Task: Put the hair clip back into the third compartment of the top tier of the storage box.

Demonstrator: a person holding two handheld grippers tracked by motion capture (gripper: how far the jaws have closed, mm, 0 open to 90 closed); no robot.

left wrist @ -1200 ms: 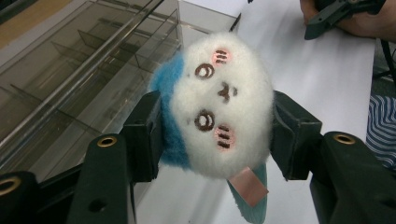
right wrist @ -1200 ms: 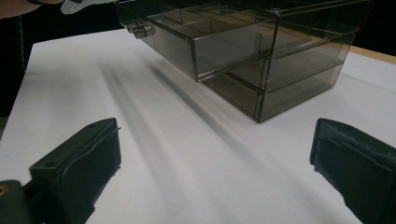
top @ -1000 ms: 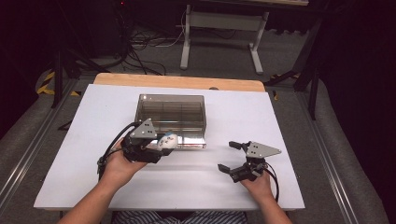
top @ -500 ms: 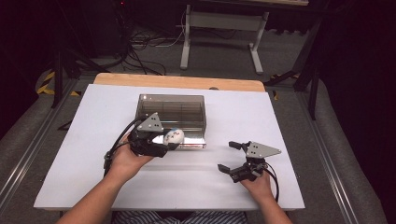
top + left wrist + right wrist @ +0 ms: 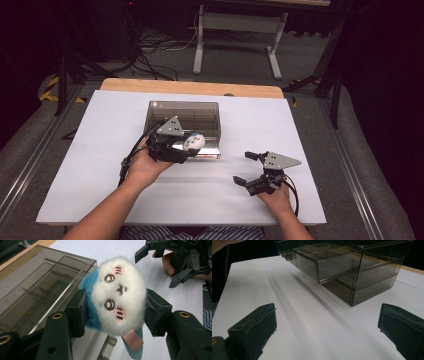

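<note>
A white plush toy [image 5: 117, 285] with a stitched face and a blue back sits squeezed between the two black jaws of my left gripper [image 5: 116, 315]. In the high view the left gripper [image 5: 190, 148] holds the plush toy [image 5: 195, 140] over the front edge of a smoky clear drawer box [image 5: 184, 116]. The box [image 5: 362, 270] has its upper drawer [image 5: 317, 262] pulled partly out. My right gripper [image 5: 252, 169] rests open near the table's front right, its jaws [image 5: 327, 322] wide apart with bare table between them.
The white table top [image 5: 100, 150] has free room to the left and right of the box. A wooden strip [image 5: 190, 87] runs along the far edge. Dark floor with cables and a white stand [image 5: 235, 30] lies beyond.
My left gripper has carried the plush toy to the right and a little farther away, up to the box's front. The right gripper has stayed where it was.
</note>
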